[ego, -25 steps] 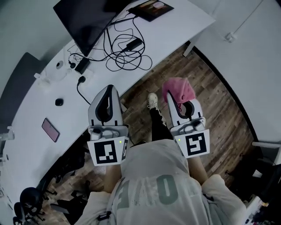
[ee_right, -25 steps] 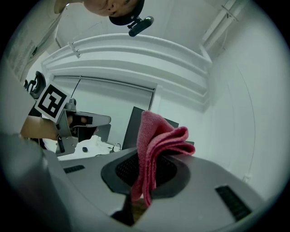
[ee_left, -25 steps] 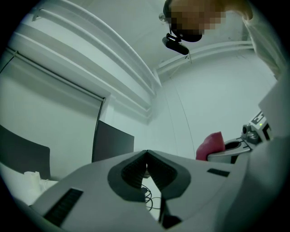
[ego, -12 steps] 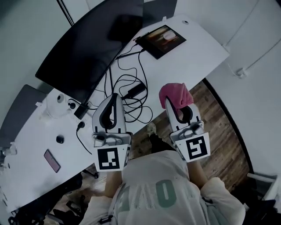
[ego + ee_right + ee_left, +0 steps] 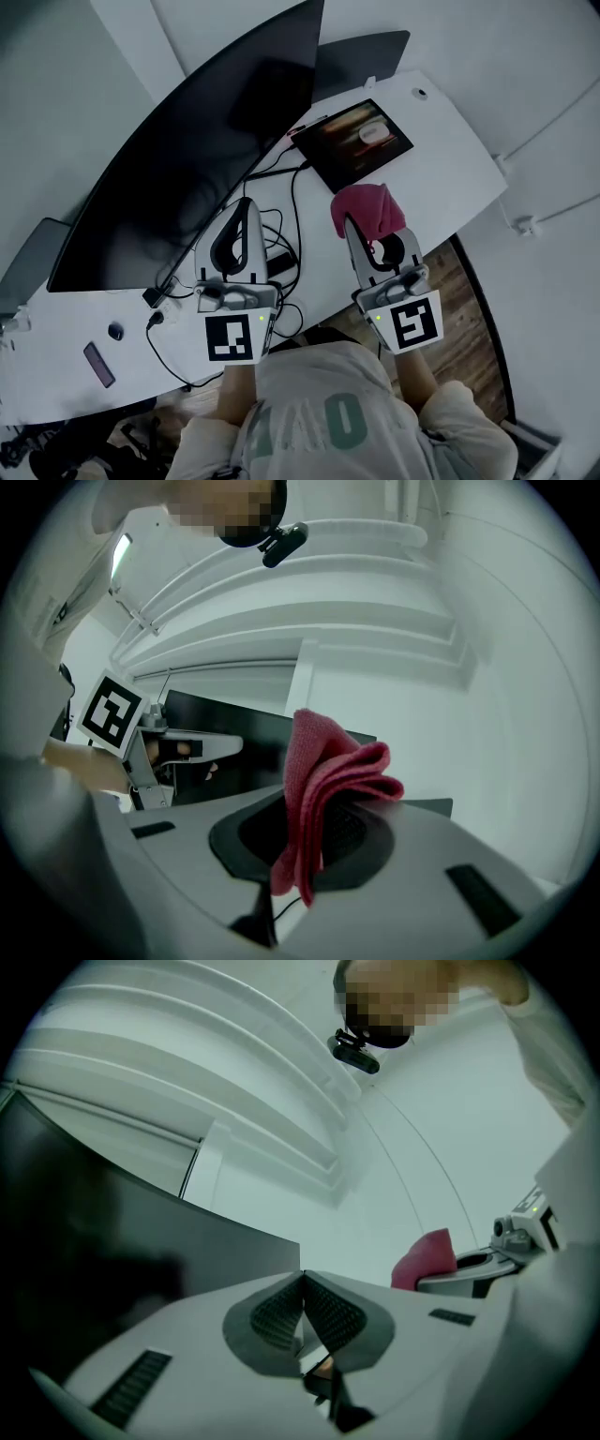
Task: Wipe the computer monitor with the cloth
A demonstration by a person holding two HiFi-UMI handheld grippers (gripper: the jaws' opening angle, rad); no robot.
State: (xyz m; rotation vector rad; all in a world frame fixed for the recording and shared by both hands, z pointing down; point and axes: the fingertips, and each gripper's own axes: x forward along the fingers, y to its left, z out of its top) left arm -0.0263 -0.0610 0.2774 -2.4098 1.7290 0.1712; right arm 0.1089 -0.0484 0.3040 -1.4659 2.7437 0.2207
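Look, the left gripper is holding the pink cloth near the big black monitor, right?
No, the right gripper is holding the pink cloth near the big black monitor; the right gripper view shows it pinched there. The left gripper is shut, empty.

monitor [image 5: 187, 159] on desk [image 5: 441, 169] rear | tablet [image 5: 354, 141] right of it | cables [image 5: 281, 255] before it

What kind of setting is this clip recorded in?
Most likely an office or lab workstation: a long white desk carries a wide dark monitor and a tablet, with plain white walls around.
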